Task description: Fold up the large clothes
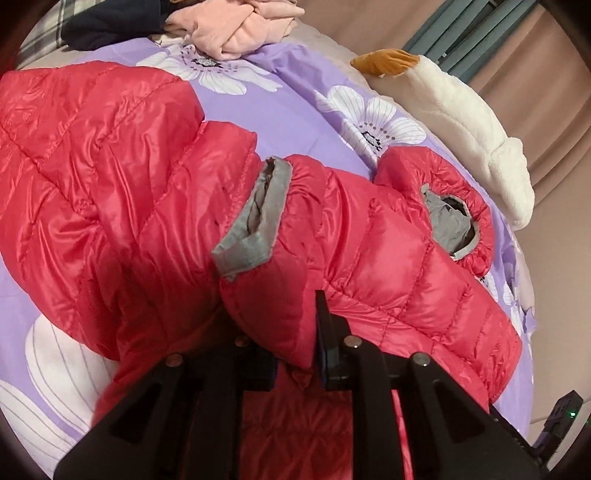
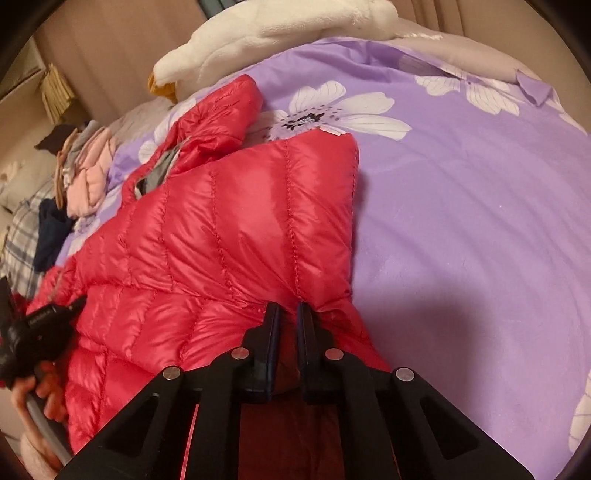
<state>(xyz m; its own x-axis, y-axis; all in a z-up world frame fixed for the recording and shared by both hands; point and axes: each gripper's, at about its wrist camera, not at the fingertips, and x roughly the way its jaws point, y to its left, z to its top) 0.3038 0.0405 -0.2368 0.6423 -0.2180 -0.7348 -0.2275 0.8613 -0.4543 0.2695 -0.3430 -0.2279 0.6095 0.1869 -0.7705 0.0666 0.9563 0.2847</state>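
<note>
A shiny red quilted down jacket point(image 1: 110, 184) lies on the bed with both sleeves across its body, their grey cuffs point(image 1: 258, 218) showing. My left gripper point(image 1: 284, 325) is shut on a puffy fold of the jacket near the closer sleeve; one finger is buried in the cloth. In the right wrist view the same jacket point(image 2: 240, 221) spreads ahead, and my right gripper point(image 2: 288, 308) is shut on its near edge, jaws almost together with cloth pinched between them. The left gripper point(image 2: 44, 325) and the hand point(image 2: 40, 391) holding it show at the left edge.
A purple bedcover with white flowers point(image 2: 461, 221) lies under everything. A white plush toy point(image 1: 461, 125) rests at the bed's far edge. Folded pink clothes point(image 1: 236, 29) and a dark garment point(image 1: 110, 26) sit beyond the jacket, near a plaid pillow point(image 2: 22, 236).
</note>
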